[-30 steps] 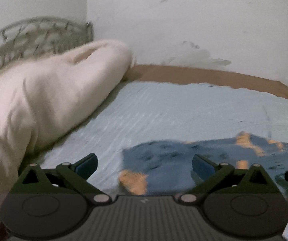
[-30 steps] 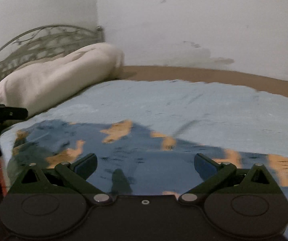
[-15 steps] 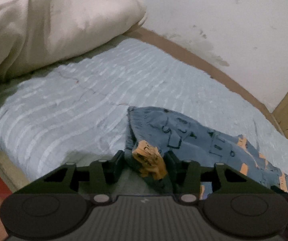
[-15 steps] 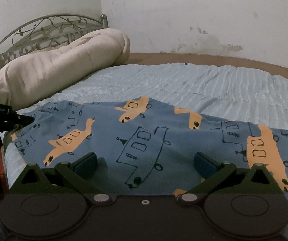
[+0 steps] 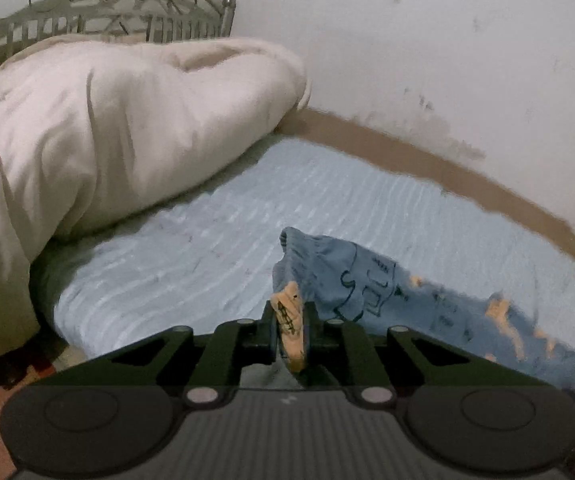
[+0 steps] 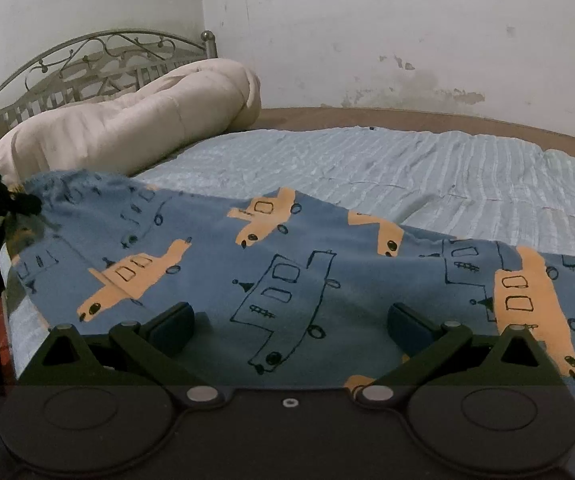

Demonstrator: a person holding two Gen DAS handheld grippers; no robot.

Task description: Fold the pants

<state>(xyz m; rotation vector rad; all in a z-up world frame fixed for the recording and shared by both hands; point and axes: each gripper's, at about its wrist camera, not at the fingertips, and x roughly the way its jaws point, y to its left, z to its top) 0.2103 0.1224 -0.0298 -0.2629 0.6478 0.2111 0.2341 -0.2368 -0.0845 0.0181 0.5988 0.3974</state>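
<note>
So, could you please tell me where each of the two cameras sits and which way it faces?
Left wrist: on the left gripper, looking along the fingers, shut on the blue patterned pants, toward the cream rolled duvet.
Right wrist: on the right gripper, low over the pants, fingers open, facing the white wall; the left gripper shows at the left edge.
Shared: pants, duvet, pale blue striped sheet, metal headboard.

Left gripper [image 5: 289,334]: black linkages, 2 silver screws; right gripper [image 6: 289,322] alike.
</note>
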